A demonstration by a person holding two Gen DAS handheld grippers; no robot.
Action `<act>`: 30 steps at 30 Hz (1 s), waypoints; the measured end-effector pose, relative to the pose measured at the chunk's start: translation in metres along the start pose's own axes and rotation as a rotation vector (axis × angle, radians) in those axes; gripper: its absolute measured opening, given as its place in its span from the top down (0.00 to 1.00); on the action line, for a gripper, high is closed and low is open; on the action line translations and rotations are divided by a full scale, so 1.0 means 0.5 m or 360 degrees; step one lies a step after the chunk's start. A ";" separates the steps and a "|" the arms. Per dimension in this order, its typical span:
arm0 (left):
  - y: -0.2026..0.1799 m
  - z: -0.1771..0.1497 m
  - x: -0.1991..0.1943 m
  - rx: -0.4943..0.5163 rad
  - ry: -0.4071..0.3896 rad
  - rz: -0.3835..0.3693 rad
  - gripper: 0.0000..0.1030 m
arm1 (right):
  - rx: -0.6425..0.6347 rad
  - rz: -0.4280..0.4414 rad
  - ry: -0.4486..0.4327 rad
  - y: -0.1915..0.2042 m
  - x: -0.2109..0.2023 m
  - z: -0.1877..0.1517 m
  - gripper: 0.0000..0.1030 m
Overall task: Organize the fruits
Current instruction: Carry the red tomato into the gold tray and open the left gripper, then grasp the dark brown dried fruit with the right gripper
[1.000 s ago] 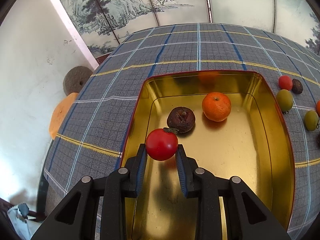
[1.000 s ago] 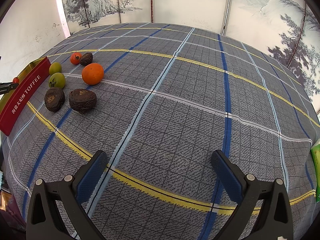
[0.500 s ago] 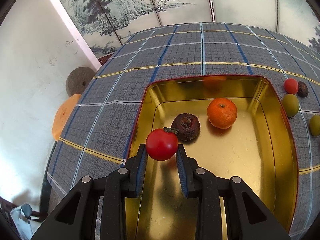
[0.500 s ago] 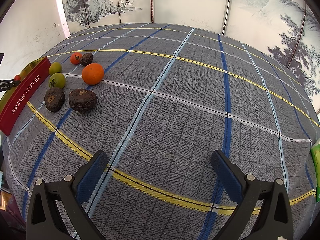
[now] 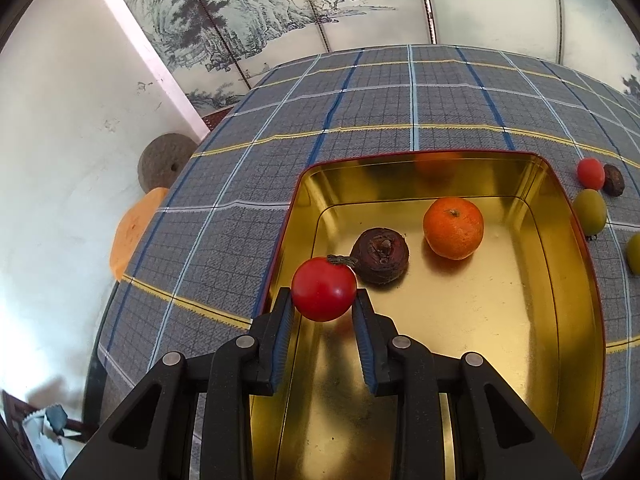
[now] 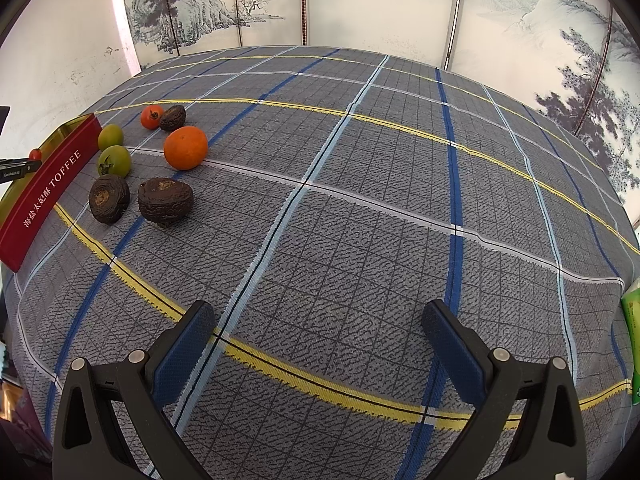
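Observation:
My left gripper (image 5: 323,300) is shut on a red tomato (image 5: 323,289) and holds it above the near left part of a gold tin (image 5: 560,320) with a red outside. In the tin lie a dark brown fruit (image 5: 381,256) and an orange (image 5: 453,227). My right gripper (image 6: 316,328) is open and empty over the bare cloth. To its far left lie an orange (image 6: 186,148), two dark brown fruits (image 6: 165,201), two green fruits (image 6: 114,161) and a small red tomato (image 6: 151,117), beside the tin's red wall (image 6: 44,192).
The table has a grey plaid cloth (image 6: 360,220). More fruits lie right of the tin in the left wrist view: a red tomato (image 5: 591,173), a dark fruit (image 5: 613,180), a green fruit (image 5: 590,211). A green packet (image 6: 632,340) sits at the right edge. Painted screens stand behind.
My left gripper with the tomato has drifted back and left over the tin; the tin's contents appear shifted right. The right gripper has not moved.

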State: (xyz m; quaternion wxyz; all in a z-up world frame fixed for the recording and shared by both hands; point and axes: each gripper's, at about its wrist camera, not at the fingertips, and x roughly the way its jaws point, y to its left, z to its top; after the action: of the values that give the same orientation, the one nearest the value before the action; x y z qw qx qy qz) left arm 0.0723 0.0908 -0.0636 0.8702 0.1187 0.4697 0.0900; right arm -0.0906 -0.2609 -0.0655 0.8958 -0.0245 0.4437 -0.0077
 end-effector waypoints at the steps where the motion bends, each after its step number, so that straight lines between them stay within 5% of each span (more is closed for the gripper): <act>1: 0.000 -0.001 0.000 -0.0002 -0.0001 0.0003 0.69 | 0.0000 0.0000 0.0000 0.000 0.000 0.000 0.00; 14: 0.016 -0.015 -0.073 -0.0062 -0.0175 -0.0060 0.49 | 0.0000 -0.0007 -0.0004 0.002 0.000 0.001 0.00; 16: 0.024 -0.033 -0.107 -0.0103 -0.0249 -0.0110 0.49 | -0.0009 -0.0019 -0.0090 0.005 -0.021 -0.001 0.00; 19: 0.026 -0.068 -0.155 -0.0127 -0.0318 -0.0191 0.49 | -0.0032 0.0146 -0.0282 0.032 -0.076 0.008 0.02; 23: 0.013 -0.122 -0.213 -0.0104 -0.0380 -0.0279 0.49 | -0.0317 0.0391 -0.0348 0.133 -0.111 0.050 0.03; 25: 0.003 -0.149 -0.239 -0.0084 -0.0402 -0.0306 0.49 | -0.0469 0.0474 -0.0296 0.188 -0.098 0.070 0.12; 27: -0.008 -0.171 -0.260 -0.0067 -0.0398 -0.0358 0.49 | -0.0604 0.0512 -0.0231 0.234 -0.072 0.087 0.26; 30: -0.012 -0.192 -0.278 -0.0073 -0.0386 -0.0402 0.49 | -0.0752 0.0528 -0.0166 0.279 -0.038 0.106 0.27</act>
State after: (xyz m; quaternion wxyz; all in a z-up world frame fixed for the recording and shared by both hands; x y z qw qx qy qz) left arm -0.0832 0.0594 -0.0056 0.9274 0.0487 0.3702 -0.0243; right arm -0.0610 -0.1192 -0.0255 0.8759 -0.1600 0.3845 0.2438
